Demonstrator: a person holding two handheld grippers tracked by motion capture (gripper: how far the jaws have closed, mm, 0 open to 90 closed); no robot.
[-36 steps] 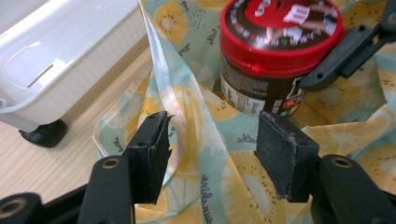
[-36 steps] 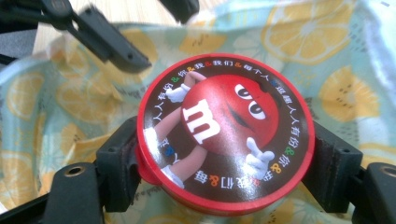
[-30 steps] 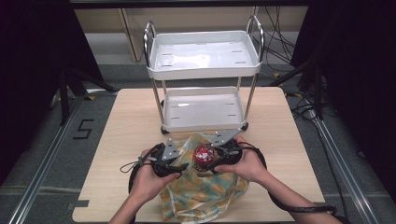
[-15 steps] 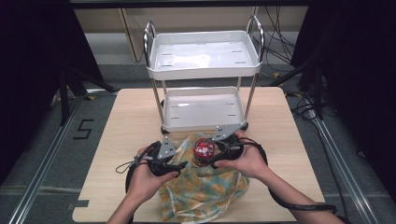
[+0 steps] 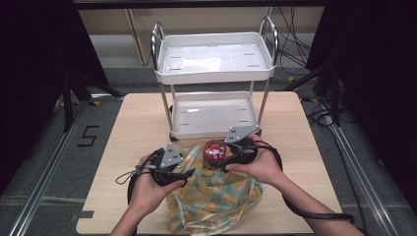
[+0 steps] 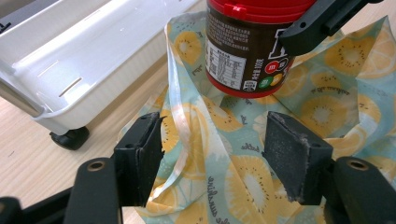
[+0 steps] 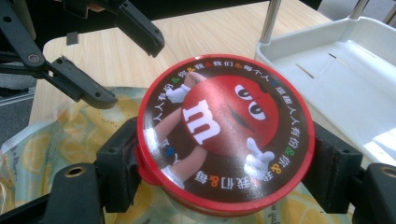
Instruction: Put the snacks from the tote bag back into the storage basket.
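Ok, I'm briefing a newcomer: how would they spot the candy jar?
Start at the white two-tier cart on the wooden table. Just before its lower tray lies a lemon-print bag; above it, the right gripper clamps the jar, the lone red-lidded thing.

The red lid [image 7: 224, 133] of the candy jar [image 6: 250, 46] shows a big white "m" on a red candy man, with a ring of small Chinese words around him. The jar's label has tiny print, too small to read. A black "5" [image 5: 89, 136] marks the floor left of the table.
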